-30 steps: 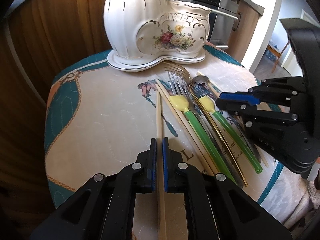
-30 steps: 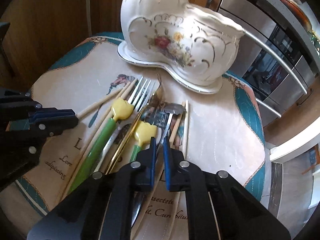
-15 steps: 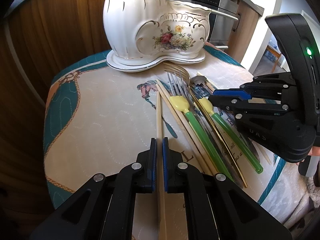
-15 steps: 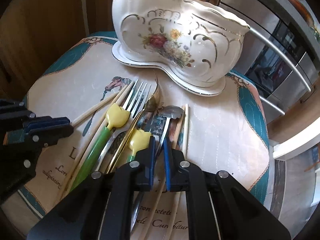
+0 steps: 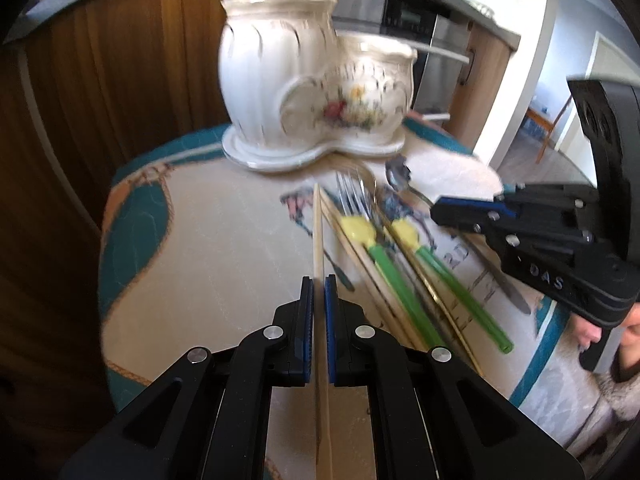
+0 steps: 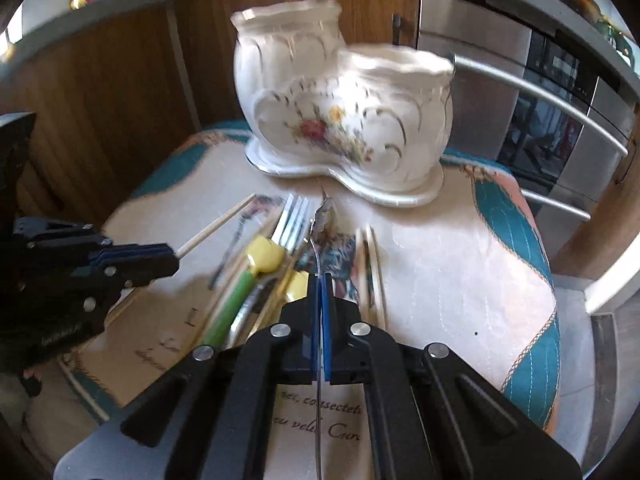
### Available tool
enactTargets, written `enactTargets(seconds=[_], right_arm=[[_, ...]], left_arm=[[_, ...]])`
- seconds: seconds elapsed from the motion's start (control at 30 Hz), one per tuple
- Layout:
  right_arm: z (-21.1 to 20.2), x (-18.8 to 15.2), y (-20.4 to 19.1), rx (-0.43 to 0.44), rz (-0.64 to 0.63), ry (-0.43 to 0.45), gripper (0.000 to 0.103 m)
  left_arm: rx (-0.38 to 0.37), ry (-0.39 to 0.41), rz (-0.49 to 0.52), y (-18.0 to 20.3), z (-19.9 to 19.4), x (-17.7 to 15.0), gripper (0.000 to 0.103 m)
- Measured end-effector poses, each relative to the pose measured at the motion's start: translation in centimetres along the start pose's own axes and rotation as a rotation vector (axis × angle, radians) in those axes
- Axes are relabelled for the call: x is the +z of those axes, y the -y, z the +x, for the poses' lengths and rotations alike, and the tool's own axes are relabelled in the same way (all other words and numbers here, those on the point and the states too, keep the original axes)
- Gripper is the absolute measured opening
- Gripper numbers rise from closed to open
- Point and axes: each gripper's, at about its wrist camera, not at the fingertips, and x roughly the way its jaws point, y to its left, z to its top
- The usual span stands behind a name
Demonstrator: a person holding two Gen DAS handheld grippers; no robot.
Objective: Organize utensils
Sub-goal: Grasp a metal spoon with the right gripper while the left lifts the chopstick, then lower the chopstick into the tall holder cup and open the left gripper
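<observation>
Metal spoon (image 6: 322, 216) now pinched (right gripper (image 6: 320, 280) closed).

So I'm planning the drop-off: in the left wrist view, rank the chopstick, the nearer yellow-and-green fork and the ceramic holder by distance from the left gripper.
1. chopstick, clamped in the left gripper.
2. yellow-and-green fork, just right.
3. ceramic holder, at the table's far edge.
</observation>
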Motion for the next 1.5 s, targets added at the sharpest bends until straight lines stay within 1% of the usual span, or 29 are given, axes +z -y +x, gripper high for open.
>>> enactTargets(seconds=[0.17,0.27,0.4,0.43,0.53,0.6,0.77,0.83,0.9,1.03,1.07,1.13,1.27,1.33,1.43,1.5], right_arm=[[-3.0,0.0,0.4,0.048,0.004,0.155,0.001],[-4.4,0.8,0.7,0.044,0.005,0.239,0.001],[-6.8,3.2,1.7,-0.007,-0.025,0.390,0.001],[-7.3,4.1,2.0,-0.009,-0.021,0.424,0.001],[-8.0,6.4,3.4,-0.018,-0.008,0.497,0.001],[-7.6,8.2,4.5,-0.009,0.015,0.519,0.001],[-6.5,12.3,7.3,0.050,0.094,0.565,0.001],[-6.1,13.6,7.9,0.070,0.112,0.584,0.001],[-5.5,14.9,8.6,0.089,0.130,0.612,0.001],[-3.6,16.5,9.0,0.076,0.142,0.648,0.001],[-3.0,16.7,9.1,0.070,0.144,0.649,0.001],[-1.8,16.9,9.3,0.062,0.153,0.648,0.001],[0.2,16.8,9.7,0.042,0.159,0.642,0.001],[0.9,16.7,9.6,0.023,0.144,0.634,0.001],[1.8,16.4,9.4,0.007,0.122,0.610,0.001],[1.7,15.9,9.3,0.005,0.115,0.591,0.001]], left_arm=[[-0.060,0.137,-0.018,-0.5,-2.1,0.4,0.006],[-0.062,0.212,-0.009,-0.5,-3.1,0.9,0.006],[-0.032,0.323,0.016,-0.5,-5.3,2.5,0.006],[-0.029,0.354,0.014,-0.6,-5.8,3.2,0.006],[-0.013,0.416,0.022,-0.6,-6.4,5.7,0.006],[-0.005,0.463,0.026,-0.7,-6.8,7.5,0.006],[-0.020,0.551,0.017,-1.3,-7.3,12.6,0.006],[-0.038,0.587,0.005,-1.5,-7.1,14.7,0.006],[-0.034,0.615,-0.003,-1.6,-6.5,16.8,0.006],[-0.012,0.672,-0.022,-1.7,-5.1,19.2,0.006],[-0.009,0.683,-0.029,-1.8,-4.7,19.6,0.006],[0.035,0.705,-0.039,-2.0,-3.5,20.3,0.006],[0.093,0.692,-0.070,-2.9,-0.6,20.7,0.006],[0.142,0.690,-0.072,-3.3,0.5,20.4,0.006],[0.140,0.700,-0.085,-4.0,0.6,19.5,0.006],[0.126,0.711,-0.084,-4.2,-0.2,18.5,0.006]])
